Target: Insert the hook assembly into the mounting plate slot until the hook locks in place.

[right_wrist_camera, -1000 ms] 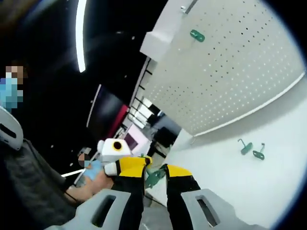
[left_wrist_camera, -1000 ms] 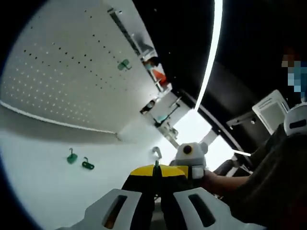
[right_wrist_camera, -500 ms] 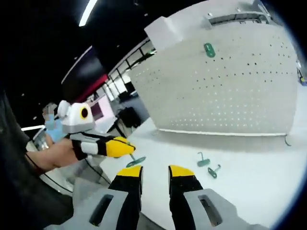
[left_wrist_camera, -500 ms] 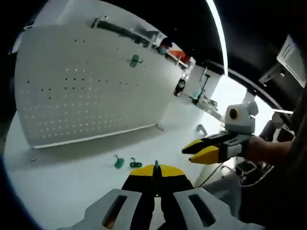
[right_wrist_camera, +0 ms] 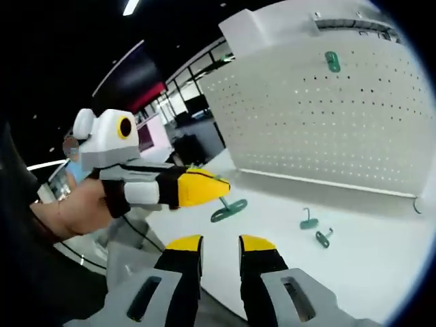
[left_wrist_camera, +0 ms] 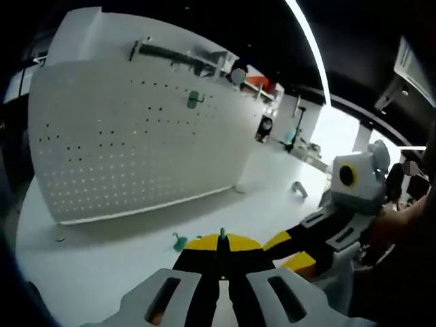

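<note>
Mounting plate [right_wrist_camera: 320, 129], a white perforated board, stands upright at the back of the white worktop [right_wrist_camera: 272, 259]. One green hook [right_wrist_camera: 332, 61] already sits in a hole high on its face.

Left tool [right_wrist_camera: 208, 185] enters the right gripper view from the left, clamped tight on the thin stem of the hook assembly [right_wrist_camera: 228, 209]. In the left gripper view the same stem shows as a sliver pinched between the closed yellow tips. The right tool [right_wrist_camera: 219, 244] is empty, its jaws set narrowly apart, and it is close beside the left one.

The held hook hangs in the air above the worktop, well apart from the plate. Its long axis slants down and away from the tips, with the flat oval foot at the far, lower end. It looks oblique to the plate's face, not square to it.

Two spare hooks [right_wrist_camera: 308, 221] lie on the worktop near the plate's base.

Risks, as I judge them: the grip is on a thin stem at the very tips, so the hook could pivot or slip out on contact. If it stays slanted, it may skate over the holes instead of seating and locking. The nearby right tool could knock it.
</note>
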`<act>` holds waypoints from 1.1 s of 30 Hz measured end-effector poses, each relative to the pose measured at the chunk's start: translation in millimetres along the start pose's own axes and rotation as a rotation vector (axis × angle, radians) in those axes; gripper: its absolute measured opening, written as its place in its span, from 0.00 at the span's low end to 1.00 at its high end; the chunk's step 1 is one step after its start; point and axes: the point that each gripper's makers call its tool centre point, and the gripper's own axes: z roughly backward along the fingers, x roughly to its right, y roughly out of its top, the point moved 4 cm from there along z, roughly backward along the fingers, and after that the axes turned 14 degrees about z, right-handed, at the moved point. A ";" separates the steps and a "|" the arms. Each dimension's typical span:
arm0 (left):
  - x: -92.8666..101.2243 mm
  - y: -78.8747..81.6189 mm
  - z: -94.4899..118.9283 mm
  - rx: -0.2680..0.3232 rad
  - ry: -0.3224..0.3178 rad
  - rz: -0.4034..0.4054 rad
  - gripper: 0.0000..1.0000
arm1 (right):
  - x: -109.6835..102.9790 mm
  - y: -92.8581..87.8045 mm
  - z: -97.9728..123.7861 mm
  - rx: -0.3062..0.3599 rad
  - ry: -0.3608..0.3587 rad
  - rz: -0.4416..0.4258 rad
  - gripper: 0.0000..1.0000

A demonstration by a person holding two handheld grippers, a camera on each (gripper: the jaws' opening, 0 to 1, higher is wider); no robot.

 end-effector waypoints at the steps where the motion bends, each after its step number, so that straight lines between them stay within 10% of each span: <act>1: 1.9 0.7 0.2 0.008 -0.003 0.002 0.01 | -0.5 0.7 -1.4 0.004 0.004 -0.010 0.19; 33: 22.2 9.0 1.9 0.149 -0.033 0.043 0.02 | 18.8 23.1 6.0 0.195 -0.090 -0.274 0.00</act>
